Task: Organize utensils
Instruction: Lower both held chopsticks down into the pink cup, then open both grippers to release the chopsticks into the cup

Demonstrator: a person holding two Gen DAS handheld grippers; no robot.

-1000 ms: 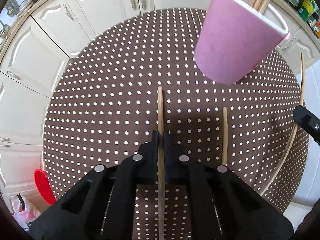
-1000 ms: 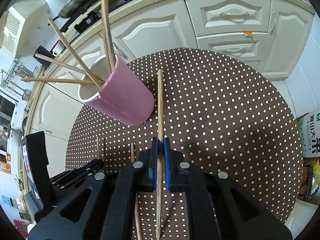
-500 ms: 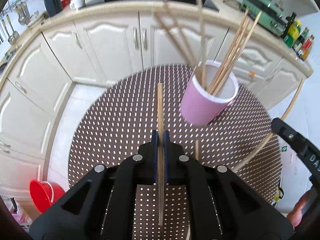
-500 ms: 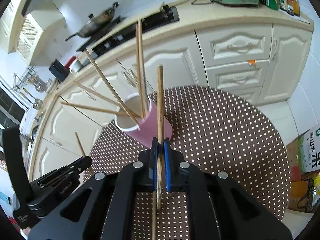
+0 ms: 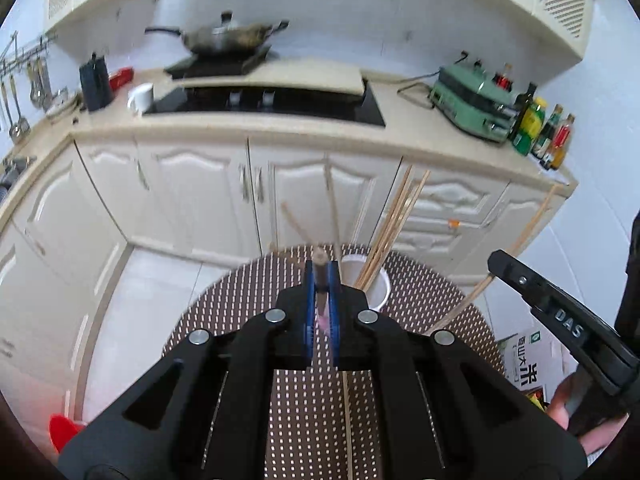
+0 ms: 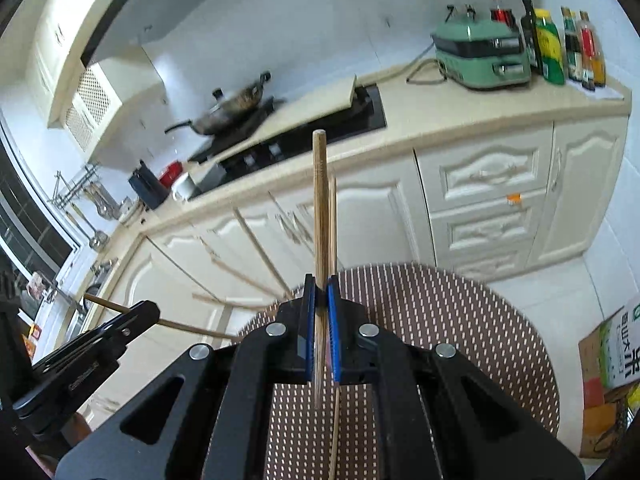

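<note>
Left wrist: dotted brown table [image 5: 256, 280], cream cabinets [image 5: 192, 196], black hob [image 5: 264, 100]

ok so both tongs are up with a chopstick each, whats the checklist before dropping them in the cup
1. Left tongs shut on a chopstick: ok.
2. Right tongs shut on their chopstick: ok.
3. Cup upright on the dotted mat: ok.
4. Room left in the cup among the chopsticks already there: cannot tell.
5. Either held chopstick's lower tip over the cup mouth: not ok.
6. Loose chopstick still lying on the mat: not ok.
</note>
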